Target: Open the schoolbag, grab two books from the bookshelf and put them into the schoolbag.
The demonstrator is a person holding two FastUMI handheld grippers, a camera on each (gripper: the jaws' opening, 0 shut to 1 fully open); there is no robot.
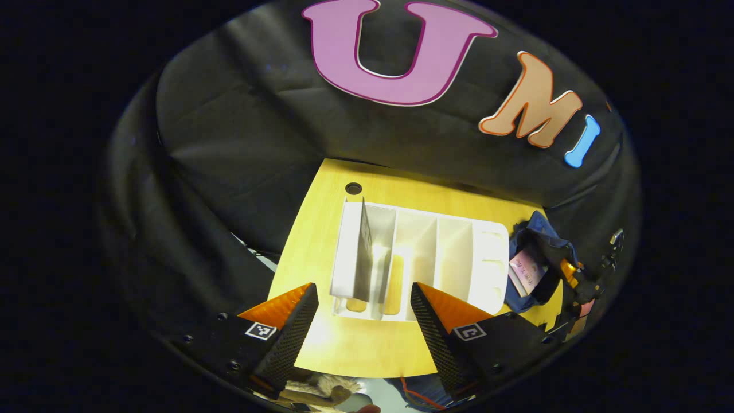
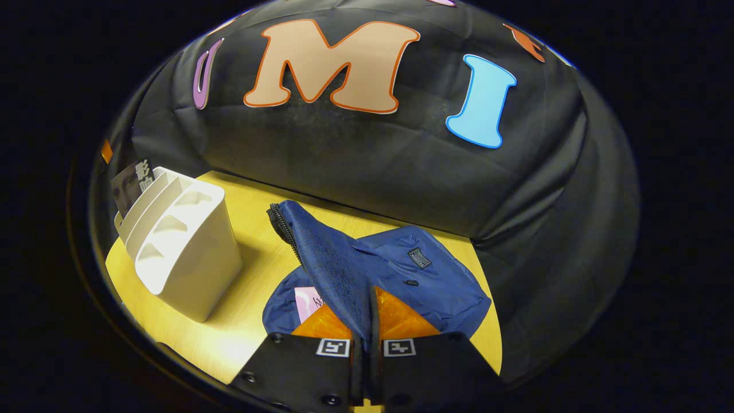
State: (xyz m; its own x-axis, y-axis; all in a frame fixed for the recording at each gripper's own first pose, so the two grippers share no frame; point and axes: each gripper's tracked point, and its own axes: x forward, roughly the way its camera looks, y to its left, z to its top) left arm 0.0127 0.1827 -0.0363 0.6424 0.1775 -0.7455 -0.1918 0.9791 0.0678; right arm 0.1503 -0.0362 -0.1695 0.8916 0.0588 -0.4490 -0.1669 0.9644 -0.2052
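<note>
While the left gripper [image 1: 364, 321] hung wide apart and empty over the bookshelf [image 1: 487, 258], one book [image 1: 362, 252] stood in its left slot, open tabletop [image 1: 309, 246] beside it. Right of the bookshelf [image 2: 189, 269], the right gripper [image 2: 366, 338] pinched the schoolbag [image 2: 424, 275] flap [image 2: 332, 264] upward, likely keeping its mouth open; a pink book [image 2: 307, 301] lay inside.

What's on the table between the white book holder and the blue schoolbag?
Nothing. In the right gripper view, only bare yellow tabletop lies between the white bookshelf and the schoolbag.
</note>
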